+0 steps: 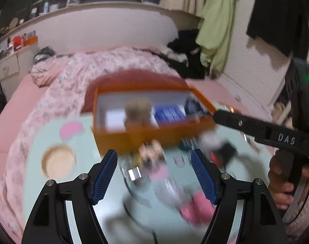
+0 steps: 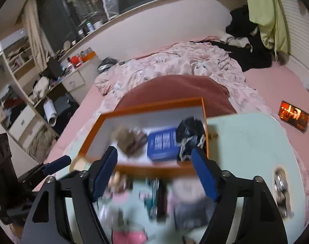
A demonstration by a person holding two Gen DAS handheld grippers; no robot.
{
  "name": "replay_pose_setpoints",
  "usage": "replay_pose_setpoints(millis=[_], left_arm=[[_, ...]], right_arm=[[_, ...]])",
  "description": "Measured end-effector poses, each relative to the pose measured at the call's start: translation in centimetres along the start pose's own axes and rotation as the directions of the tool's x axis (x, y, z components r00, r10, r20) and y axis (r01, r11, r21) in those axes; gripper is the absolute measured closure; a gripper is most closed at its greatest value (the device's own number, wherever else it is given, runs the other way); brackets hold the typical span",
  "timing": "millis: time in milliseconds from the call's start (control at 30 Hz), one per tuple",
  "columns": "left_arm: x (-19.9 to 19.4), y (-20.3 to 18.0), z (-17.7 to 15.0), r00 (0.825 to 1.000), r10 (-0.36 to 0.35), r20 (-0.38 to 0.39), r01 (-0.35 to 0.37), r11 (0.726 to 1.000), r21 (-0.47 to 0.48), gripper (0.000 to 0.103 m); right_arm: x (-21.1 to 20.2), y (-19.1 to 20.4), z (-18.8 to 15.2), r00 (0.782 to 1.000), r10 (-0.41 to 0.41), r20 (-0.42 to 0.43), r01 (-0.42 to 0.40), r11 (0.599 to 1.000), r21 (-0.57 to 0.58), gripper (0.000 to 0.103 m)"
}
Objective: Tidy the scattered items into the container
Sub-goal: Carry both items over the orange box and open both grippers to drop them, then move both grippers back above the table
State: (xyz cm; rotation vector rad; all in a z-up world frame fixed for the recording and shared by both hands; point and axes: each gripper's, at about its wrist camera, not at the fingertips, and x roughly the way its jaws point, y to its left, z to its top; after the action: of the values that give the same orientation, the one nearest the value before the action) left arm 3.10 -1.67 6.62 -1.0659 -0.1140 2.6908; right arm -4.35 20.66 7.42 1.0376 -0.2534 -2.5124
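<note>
An orange box (image 1: 146, 136) with a white inside stands on a pale green table (image 1: 89, 162). It holds a beige fluffy item (image 1: 137, 109), a blue packet (image 1: 169, 112) and a dark cloth item (image 1: 192, 104). Blurred small items (image 1: 152, 158) lie scattered before the box, with a pink item (image 1: 197, 207) nearer. My left gripper (image 1: 154, 174) is open and empty above them. My right gripper (image 2: 154, 172) is open and empty over the box's near wall (image 2: 154, 169); it also shows in the left wrist view (image 1: 256, 130). The box's contents (image 2: 162, 144) show in the right wrist view too.
A round beige dish (image 1: 58, 161) and a pink item (image 1: 71, 129) lie on the table's left. A bed with a pink floral quilt (image 2: 174, 65) lies behind. A lit phone (image 2: 293, 116) rests on the pink sheet. Metal items (image 2: 280, 185) lie at the table's right edge.
</note>
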Motion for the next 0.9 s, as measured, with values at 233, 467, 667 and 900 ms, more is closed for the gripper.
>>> replay_pose_setpoints(millis=[233,467,667,900], left_arm=[[1.3,-1.6,-6.4,0.988,0.039,-0.151,-0.042,0.999,-0.02,0.028],[1.9,-2.1,-7.9,0.981,0.146,-0.125,-0.137,0.987,0.084,0.0],[1.8,-1.8,-8.0,0.984,0.129,-0.12,-0.12,0.989,0.086,0.0],[1.7,-1.8,-8.0,0.984,0.129,-0.119,-0.119,0.989,0.086,0.0]], right_arm=[[-1.1,1.2,-6.7,0.992,-0.103,-0.069,0.097,0.991,-0.096,0.022],[2.2,1.6,-10.1,0.942,-0.27,-0.201,0.227,0.95,-0.213,0.0],[3.4,0.9,-9.9,0.939,-0.279,-0.202,0.237,0.949,-0.21,0.0],[3.4,0.9,-9.5,0.941,-0.267,-0.207,0.219,0.949,-0.229,0.0]])
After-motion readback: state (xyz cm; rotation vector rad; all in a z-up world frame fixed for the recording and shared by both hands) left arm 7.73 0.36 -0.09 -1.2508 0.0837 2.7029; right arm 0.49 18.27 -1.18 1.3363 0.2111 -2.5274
